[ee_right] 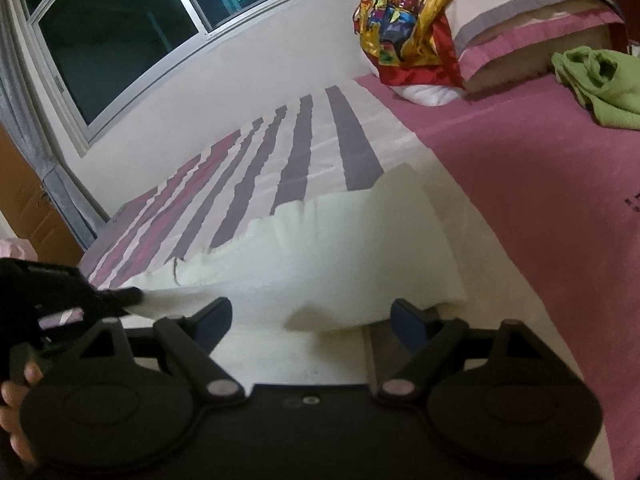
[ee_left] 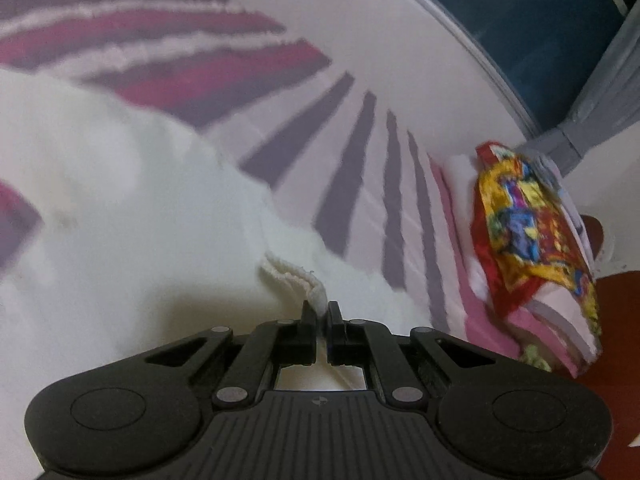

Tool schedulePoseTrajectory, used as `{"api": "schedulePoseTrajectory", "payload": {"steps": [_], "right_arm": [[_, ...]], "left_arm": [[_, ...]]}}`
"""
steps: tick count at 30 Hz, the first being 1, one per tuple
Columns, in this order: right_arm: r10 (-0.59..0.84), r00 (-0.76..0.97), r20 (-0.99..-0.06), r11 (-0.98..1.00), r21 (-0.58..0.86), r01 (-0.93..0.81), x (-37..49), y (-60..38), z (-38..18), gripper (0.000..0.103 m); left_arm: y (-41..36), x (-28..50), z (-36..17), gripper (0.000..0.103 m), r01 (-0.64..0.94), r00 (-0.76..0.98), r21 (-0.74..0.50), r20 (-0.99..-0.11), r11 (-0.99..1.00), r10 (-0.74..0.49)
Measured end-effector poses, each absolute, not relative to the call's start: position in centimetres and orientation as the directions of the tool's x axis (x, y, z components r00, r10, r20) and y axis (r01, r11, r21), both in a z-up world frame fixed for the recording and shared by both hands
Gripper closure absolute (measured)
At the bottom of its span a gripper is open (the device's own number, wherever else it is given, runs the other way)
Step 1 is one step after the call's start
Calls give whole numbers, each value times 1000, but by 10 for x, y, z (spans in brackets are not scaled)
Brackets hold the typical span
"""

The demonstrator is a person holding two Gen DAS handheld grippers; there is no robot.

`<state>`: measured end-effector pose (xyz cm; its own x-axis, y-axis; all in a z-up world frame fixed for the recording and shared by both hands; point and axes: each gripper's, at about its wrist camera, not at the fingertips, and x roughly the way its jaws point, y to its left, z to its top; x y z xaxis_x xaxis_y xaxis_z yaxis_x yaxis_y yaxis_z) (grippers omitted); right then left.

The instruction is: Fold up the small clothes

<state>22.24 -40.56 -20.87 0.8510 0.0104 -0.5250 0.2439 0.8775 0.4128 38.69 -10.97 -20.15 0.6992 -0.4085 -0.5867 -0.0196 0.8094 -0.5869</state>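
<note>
A white knitted garment (ee_left: 120, 208) lies on the striped bedsheet (ee_left: 352, 184). My left gripper (ee_left: 320, 312) is shut on its ribbed edge (ee_left: 296, 276), which sticks up between the jaws. In the right wrist view the same white garment (ee_right: 360, 248) spreads across the bed, one corner pulled left by the left gripper (ee_right: 132, 296). My right gripper (ee_right: 312, 312) stands open just in front of the garment's near edge, with nothing pressed between its fingers (ee_right: 408, 320).
A pillow (ee_right: 520, 20) under a colourful red and yellow cloth (ee_right: 404, 28) lies at the head of the bed. A green garment (ee_right: 600, 84) rests on the pink sheet (ee_right: 540, 200). A dark window (ee_right: 112, 40) and wall run behind. A hand (ee_right: 16, 400) holds the left gripper.
</note>
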Motion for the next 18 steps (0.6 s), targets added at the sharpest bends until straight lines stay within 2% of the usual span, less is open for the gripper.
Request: {"api": "schedulePoseTrajectory", "payload": {"steps": [9, 18], "right_arm": [[21, 850, -527, 899, 381, 214, 238, -386, -206, 17], [21, 836, -548, 920, 339, 199, 268, -369, -208, 17]], "left_arm": [[-39, 410, -193, 99, -75, 781, -524, -559, 848, -277], [-27, 427, -230, 99, -106, 735, -464, -633, 880, -245]]}}
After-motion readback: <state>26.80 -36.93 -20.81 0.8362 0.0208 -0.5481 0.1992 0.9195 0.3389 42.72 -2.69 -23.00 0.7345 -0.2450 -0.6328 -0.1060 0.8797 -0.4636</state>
